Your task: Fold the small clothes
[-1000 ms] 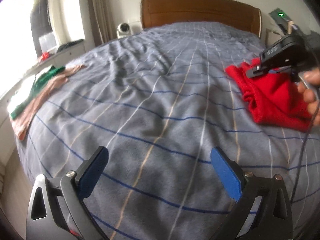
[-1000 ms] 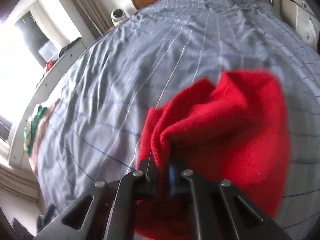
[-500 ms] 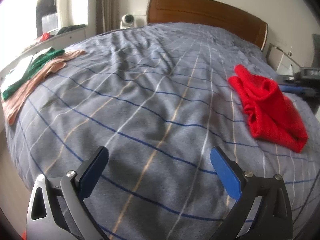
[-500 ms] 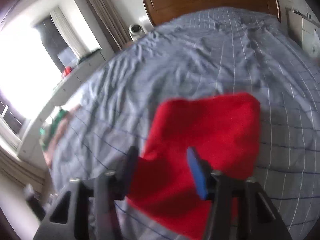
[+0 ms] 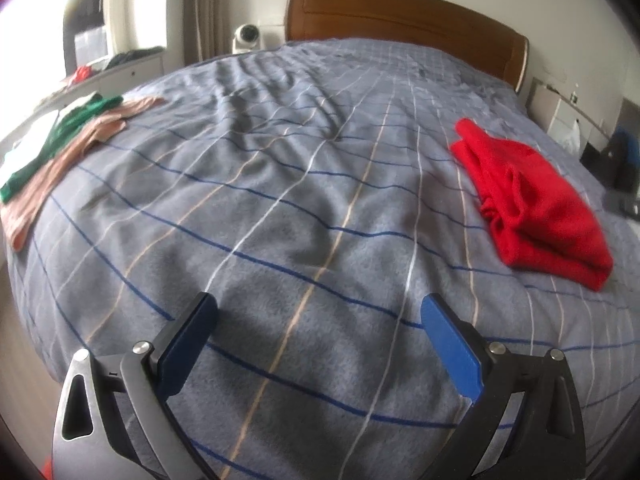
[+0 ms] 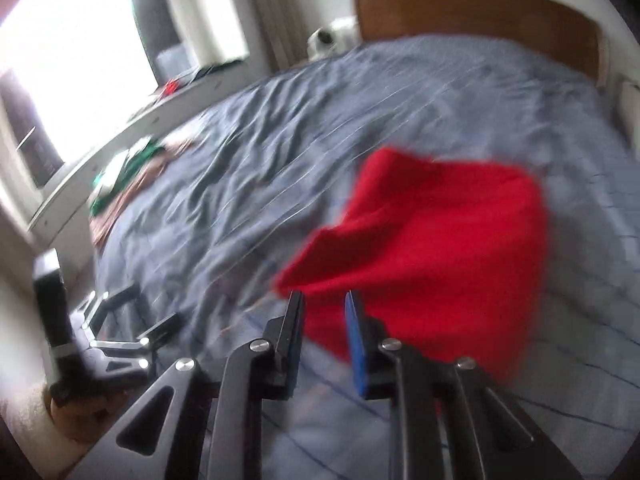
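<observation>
Bed [image 5: 280,220]: grey blanket with blue, white and tan check lines, wooden headboard [image 5: 400,16] at the far end.

Left edge of the bed: a green garment [image 5: 60,136] lying on top of a tan garment [image 5: 80,148], both flat, partly overhanging toward a white ledge [image 5: 132,68].

Beyond the far left corner of the bed: a small white camera [image 5: 246,36] beside the headboard.

Near edge, left of centre: left tool [image 5: 316,320], jaws wide apart, blue pads facing each other, nothing between them, above bare blanket. In the right wrist view it shows at the lower left [image 6: 120,320].

Right side of the bed, near its right edge: red garment [image 5: 532,200], folded into a thick wad with a rumpled roll along its left side, resting on the blanket and well apart from the left tool.

Right tool [image 6: 324,308]: blurred; jaws narrow and closing, a gap visible between the pads, no cloth in the gap. The red garment [image 6: 432,256] lies just beyond its tips.
</observation>
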